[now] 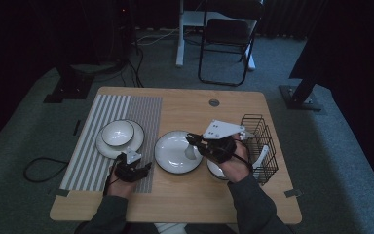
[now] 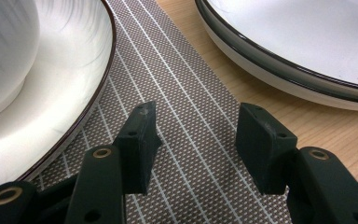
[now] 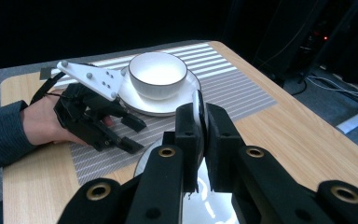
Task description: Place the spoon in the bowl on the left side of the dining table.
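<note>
A white, dark-rimmed plate point(image 1: 175, 153) lies on the bare wood at the table's centre. My right gripper point(image 1: 191, 140) reaches over it from the right. In the right gripper view my right gripper point(image 3: 198, 116) is shut on the plate's point(image 3: 214, 207) thin white rim, which stands up between the pads. My left gripper point(image 1: 146, 168) rests low on the striped placemat point(image 1: 90, 161) and is open. In the left gripper view my left gripper point(image 2: 196, 135) has only mat between its pads. A white bowl point(image 1: 117, 132) sits on a second plate point(image 1: 104, 147) on the mat.
A black wire rack point(image 1: 260, 146) stands at the table's right edge, close behind my right hand. Another white dish point(image 1: 216, 170) lies partly under that hand. A folding chair point(image 1: 226, 39) and desk legs stand beyond the table. A cable point(image 1: 41, 168) loops on the floor at left.
</note>
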